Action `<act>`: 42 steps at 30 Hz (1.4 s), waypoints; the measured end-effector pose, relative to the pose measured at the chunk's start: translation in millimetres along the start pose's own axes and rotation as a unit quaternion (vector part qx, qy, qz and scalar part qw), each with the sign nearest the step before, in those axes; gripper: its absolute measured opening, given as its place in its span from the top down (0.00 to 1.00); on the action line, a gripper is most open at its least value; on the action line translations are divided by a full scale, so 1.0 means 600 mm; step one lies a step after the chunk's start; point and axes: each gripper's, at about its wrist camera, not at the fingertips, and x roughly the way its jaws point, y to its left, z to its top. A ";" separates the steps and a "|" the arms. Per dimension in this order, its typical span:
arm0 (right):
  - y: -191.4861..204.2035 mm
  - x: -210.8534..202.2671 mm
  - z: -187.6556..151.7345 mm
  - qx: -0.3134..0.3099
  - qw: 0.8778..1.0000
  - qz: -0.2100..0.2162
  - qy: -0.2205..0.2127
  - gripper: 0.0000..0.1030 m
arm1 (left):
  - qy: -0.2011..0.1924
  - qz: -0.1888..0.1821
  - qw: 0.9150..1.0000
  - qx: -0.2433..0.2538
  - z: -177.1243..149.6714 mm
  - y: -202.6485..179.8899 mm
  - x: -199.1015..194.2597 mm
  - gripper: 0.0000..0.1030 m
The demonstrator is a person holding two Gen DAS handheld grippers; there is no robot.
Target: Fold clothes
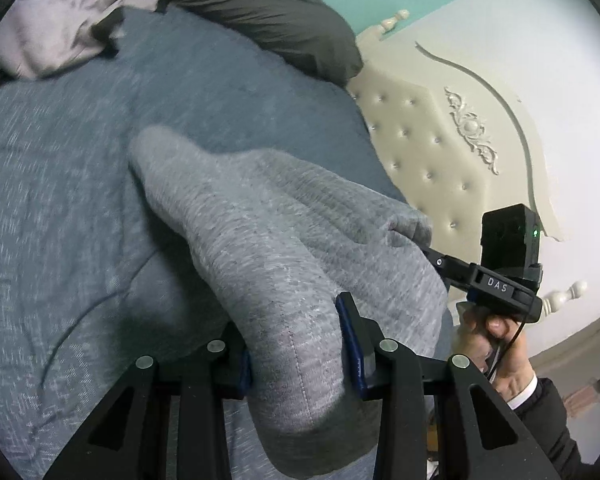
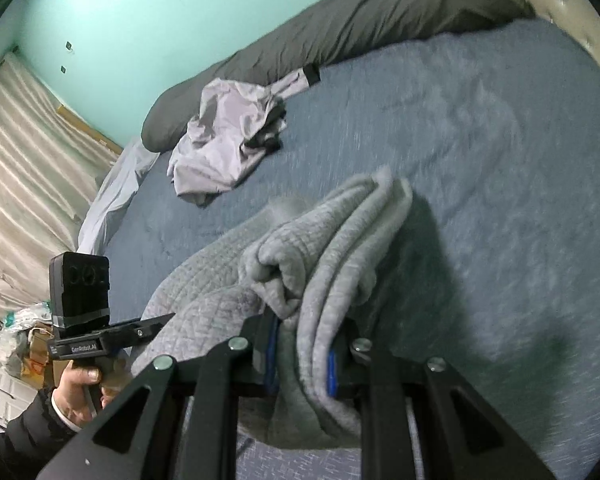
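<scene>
A thick grey knit garment [image 1: 268,240] is held up over the blue bedspread [image 1: 60,184], bunched into folds. My left gripper [image 1: 296,344] is shut on one thick fold of it, blue pads pressed to the cloth. In the right wrist view my right gripper [image 2: 304,360] is shut on another bunched edge of the same grey garment [image 2: 332,248], which drapes leftward toward the left gripper [image 2: 156,324]. The right gripper [image 1: 432,252] shows in the left wrist view, its tip buried in the cloth, held by a hand [image 1: 496,340] in a dark sleeve.
A crumpled pale lilac garment [image 2: 228,140] lies further up the bedspread [image 2: 480,128] near a long dark grey pillow [image 2: 340,36]. A cream tufted headboard [image 1: 432,136] stands at the bed's right. Striped curtains [image 2: 24,168] and cluttered boxes [image 2: 24,344] are off the bed's left.
</scene>
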 end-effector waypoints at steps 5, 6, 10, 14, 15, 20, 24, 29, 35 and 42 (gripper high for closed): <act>-0.009 -0.075 0.032 -0.009 1.000 -0.016 -0.022 0.83 | -0.005 -0.010 1.000 0.023 0.029 -0.080 0.022 0.63; -0.014 -0.092 0.036 -0.010 0.999 -0.019 -0.028 0.83 | -0.006 -0.012 1.000 0.028 0.034 -0.095 0.029 0.63; -0.055 -0.168 0.050 -0.007 0.998 -0.033 -0.053 0.83 | -0.005 -0.024 0.999 0.047 0.050 -0.170 0.078 0.63; -0.116 -0.240 0.053 0.006 0.996 -0.051 -0.074 0.83 | 0.000 -0.032 0.997 0.068 0.062 -0.245 0.141 0.63; -0.135 -0.260 0.053 0.010 0.995 -0.057 -0.080 0.83 | 0.001 -0.034 0.997 0.074 0.065 -0.264 0.158 0.63; -0.221 -0.342 0.054 0.022 0.991 -0.079 -0.107 0.83 | 0.013 -0.043 0.994 0.098 0.082 -0.359 0.255 0.63; -0.284 -0.404 0.071 0.024 0.986 -0.101 -0.130 0.83 | 0.015 -0.047 0.992 0.117 0.097 -0.420 0.312 0.63; -0.351 -0.473 0.095 0.022 0.978 -0.125 -0.163 0.83 | 0.004 -0.055 0.988 0.141 0.122 -0.500 0.386 0.63; -0.423 -0.519 0.104 0.016 0.967 -0.156 -0.201 0.83 | -0.017 -0.049 0.984 0.171 0.124 -0.571 0.470 0.63; -0.552 -0.490 0.040 0.055 0.962 -0.188 -0.190 0.84 | 0.030 -0.034 0.988 0.147 0.053 -0.542 0.621 0.63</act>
